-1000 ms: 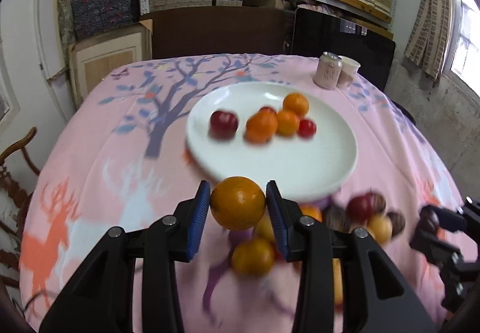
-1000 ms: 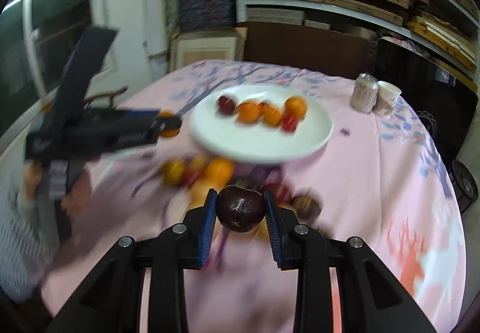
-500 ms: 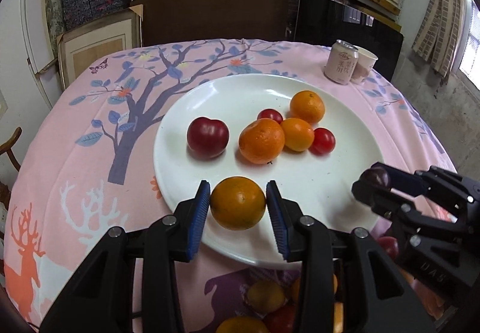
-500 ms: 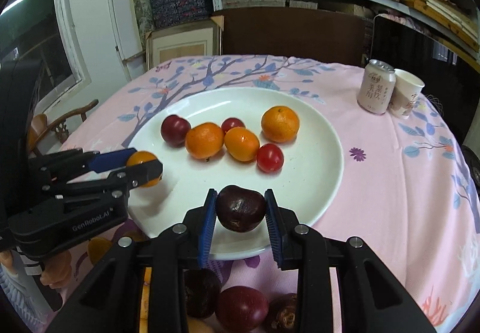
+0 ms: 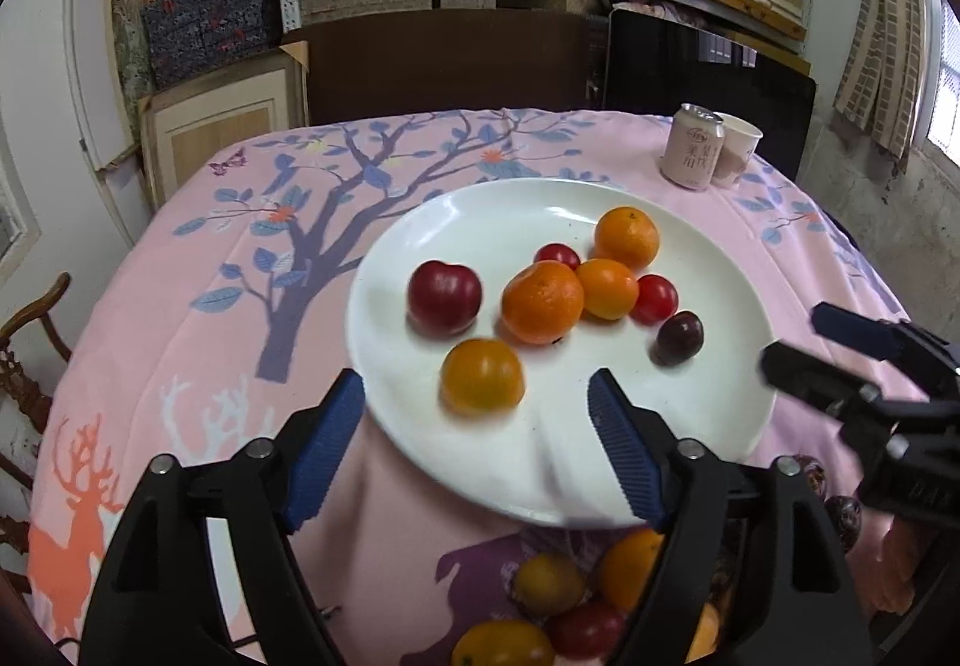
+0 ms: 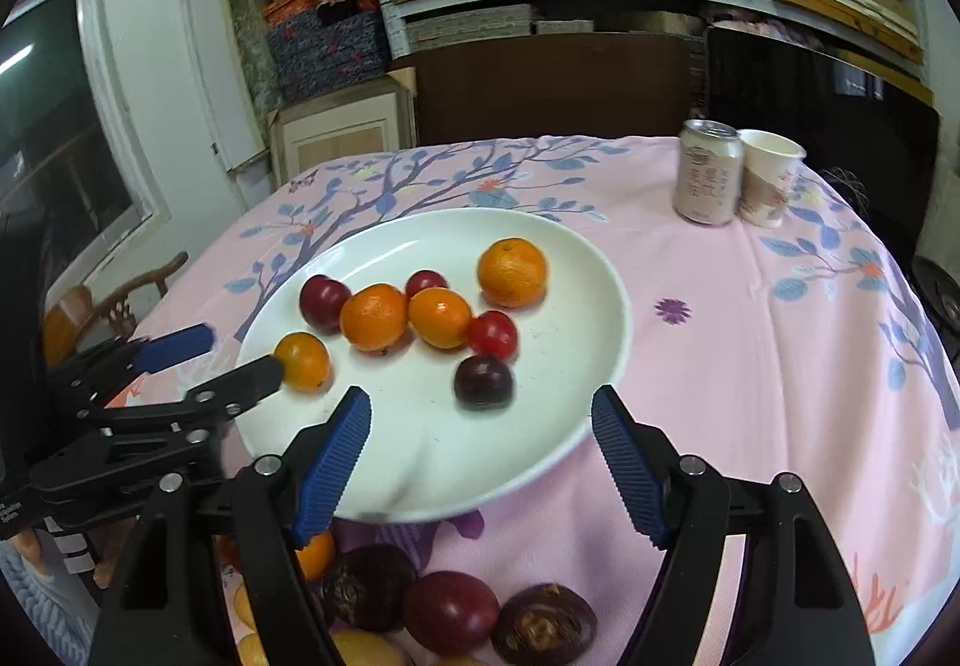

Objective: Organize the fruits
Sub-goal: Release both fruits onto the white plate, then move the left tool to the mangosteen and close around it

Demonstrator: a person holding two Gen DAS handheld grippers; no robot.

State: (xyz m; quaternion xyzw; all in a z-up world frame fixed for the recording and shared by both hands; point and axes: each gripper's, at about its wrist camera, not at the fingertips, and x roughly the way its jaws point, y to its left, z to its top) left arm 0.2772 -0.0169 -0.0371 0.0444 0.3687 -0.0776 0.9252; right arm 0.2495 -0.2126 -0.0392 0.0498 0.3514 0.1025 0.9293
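White plate (image 5: 708,246) on the pink tablecloth (image 5: 180,318), now loaded with eight fruits: four oranges, two small red tomatoes, one red plum (image 5: 444,297), one dark plum (image 5: 678,337). Four oranges counted: far one (image 5: 626,237), big middle one (image 5: 542,301), smaller one beside it (image 5: 607,288), and the freshly dropped orange (image 5: 482,375) nearest the left gripper (image 5: 477,414). Tomatoes tucked in the cluster, one behind (image 5: 557,255), one to the right (image 5: 655,299). Off the plate, at the near edge, a loose pile (image 6: 450,612) still waiting: dark wrinkled fruits, a red one, more oranges, partly hidden behind the tongs, so no firm count. Up at the far corner, one can (image 6: 707,171) touching one paper cup (image 6: 768,177). Compared with half a second ago: both tongs just sprung apart, left jaws wide and empty, orange lying free on the plate between and just ahead of the tips. Same on the right gripper (image 6: 480,414), jaws spread and holding nothing, dark plum released and sitting on the plate just in front, touching neither pad. Six fruits on the plate earlier, eight now.
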